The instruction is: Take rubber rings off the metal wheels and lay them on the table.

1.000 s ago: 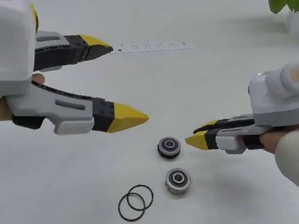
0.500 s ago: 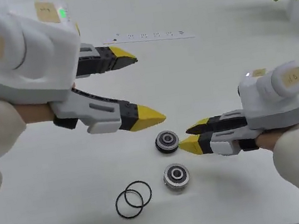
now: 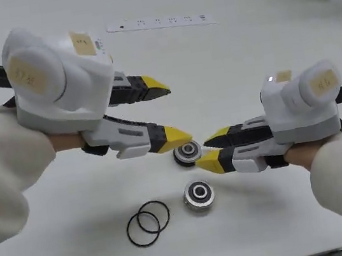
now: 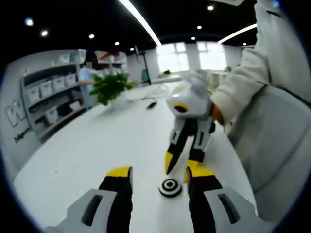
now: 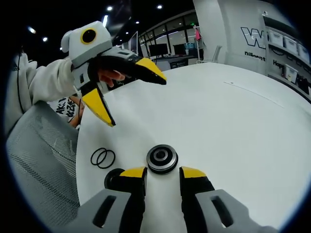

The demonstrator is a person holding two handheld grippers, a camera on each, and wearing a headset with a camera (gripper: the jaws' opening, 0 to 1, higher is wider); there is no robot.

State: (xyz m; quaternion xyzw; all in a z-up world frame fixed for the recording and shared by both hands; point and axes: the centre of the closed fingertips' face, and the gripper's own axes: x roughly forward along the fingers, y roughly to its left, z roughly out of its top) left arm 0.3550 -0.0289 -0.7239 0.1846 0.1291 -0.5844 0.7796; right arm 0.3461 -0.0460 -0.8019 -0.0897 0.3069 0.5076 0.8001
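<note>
The table [image 3: 243,53] beneath both grippers is seen as smooth, matt white. Between the tips of the left gripper [image 3: 179,114] and the right gripper [image 3: 201,149], a wheel [image 3: 187,155] of shiny metal is banded in dull black rubber. Both grippers are cased in glossy white plastic.

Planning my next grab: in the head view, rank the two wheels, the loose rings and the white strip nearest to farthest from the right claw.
1. Upper wheel, at the tips of the right claw.
2. Lower wheel, just below.
3. Rings, lower left.
4. White strip, far back.
</note>
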